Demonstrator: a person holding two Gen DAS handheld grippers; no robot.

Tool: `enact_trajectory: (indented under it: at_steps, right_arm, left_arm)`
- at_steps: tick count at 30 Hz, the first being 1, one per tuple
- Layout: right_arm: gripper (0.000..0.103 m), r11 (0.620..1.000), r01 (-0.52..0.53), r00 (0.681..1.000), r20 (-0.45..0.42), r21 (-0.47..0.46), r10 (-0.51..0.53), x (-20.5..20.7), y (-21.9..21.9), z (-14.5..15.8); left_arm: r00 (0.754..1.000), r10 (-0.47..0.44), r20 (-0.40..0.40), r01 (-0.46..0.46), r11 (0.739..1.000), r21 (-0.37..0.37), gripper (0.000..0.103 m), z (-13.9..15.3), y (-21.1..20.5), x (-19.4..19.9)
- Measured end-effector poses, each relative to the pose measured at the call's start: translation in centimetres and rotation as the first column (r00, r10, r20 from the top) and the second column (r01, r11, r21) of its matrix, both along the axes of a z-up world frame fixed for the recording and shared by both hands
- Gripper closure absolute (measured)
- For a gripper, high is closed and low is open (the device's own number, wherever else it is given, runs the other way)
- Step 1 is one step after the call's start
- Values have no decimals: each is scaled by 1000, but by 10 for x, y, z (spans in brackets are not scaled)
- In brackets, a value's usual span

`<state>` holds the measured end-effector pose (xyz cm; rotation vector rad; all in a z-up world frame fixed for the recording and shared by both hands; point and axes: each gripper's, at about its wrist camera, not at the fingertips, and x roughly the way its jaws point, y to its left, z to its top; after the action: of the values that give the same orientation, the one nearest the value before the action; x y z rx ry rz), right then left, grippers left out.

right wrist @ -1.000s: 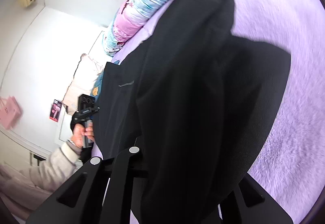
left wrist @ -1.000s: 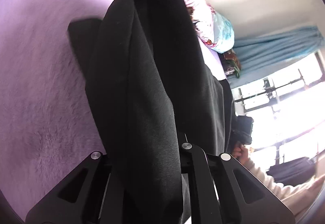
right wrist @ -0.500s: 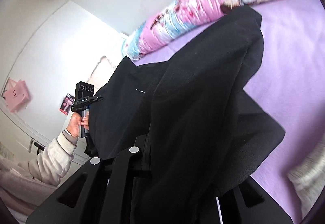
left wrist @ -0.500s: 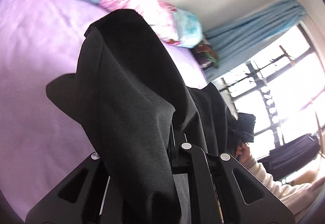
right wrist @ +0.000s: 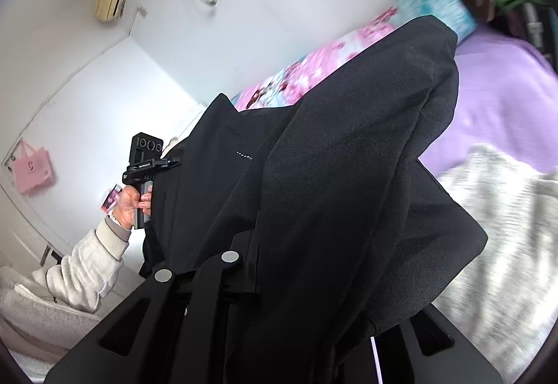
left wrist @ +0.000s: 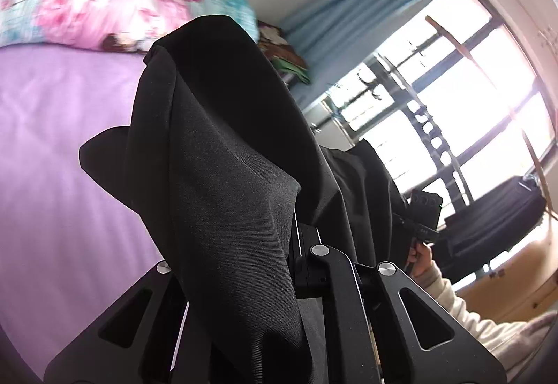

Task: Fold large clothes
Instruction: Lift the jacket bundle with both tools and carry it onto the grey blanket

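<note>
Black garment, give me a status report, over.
Left gripper and right gripper both shut on black garment. Garment draped over both, above purple bed. Nothing blocking.

A: What was the surface?
B: A bed point(left wrist: 52, 147) w/ a purple sheet.
A: Anything lying on it?
B: Pink-and-blue floral quilt point(left wrist: 87, 11) rolled along the far edge by the wall; grey-white fuzzy blanket point(right wrist: 498, 227) on the near right.

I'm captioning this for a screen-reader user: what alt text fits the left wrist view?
A black garment drapes over the left gripper, its jaws shut on the cloth, above a purple bed. Behind it are a floral pillow, blue curtain and bright window.
</note>
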<state>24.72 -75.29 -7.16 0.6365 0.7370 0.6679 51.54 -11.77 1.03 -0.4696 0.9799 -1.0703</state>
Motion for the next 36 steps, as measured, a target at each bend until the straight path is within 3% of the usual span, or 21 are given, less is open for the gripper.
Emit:
enact_trajectory:
  at_steps: [2,7,12,18,27,36]
  right_arm:
    - [92,999,38,999,-1,2,-38,-17,-31,-1]
    - [92,990,142,990,-19,-19,-142,-61,-109,-8]
    - [92,978,206,978,-29,-28,-207,-75,-126,-13]
    - [92,958,283,958,-49,-40,-284,-78,-146,-25]
    - [92,941,334,936,-98,-53,-338,-79,-167,-48]
    - [92,932,358,925,-110,-63,-363,-79,-186,-57]
  left_arm:
    - [1000,-28,-2,28,1000,-11,96,5,-26,-2]
    - [992,-130,4,130,992,-10,96,31,-152,0]
    - [977,-214,-5,213,977,-21,96,32,-258,12]
    - [958,-285,-22,284,958,-31,96,12,-347,25]
    - [929,-366,-57,366,931,-15,96,-30,-432,35]
    - [927,-368,-73,366,930,-34,96,-56,-457,52]
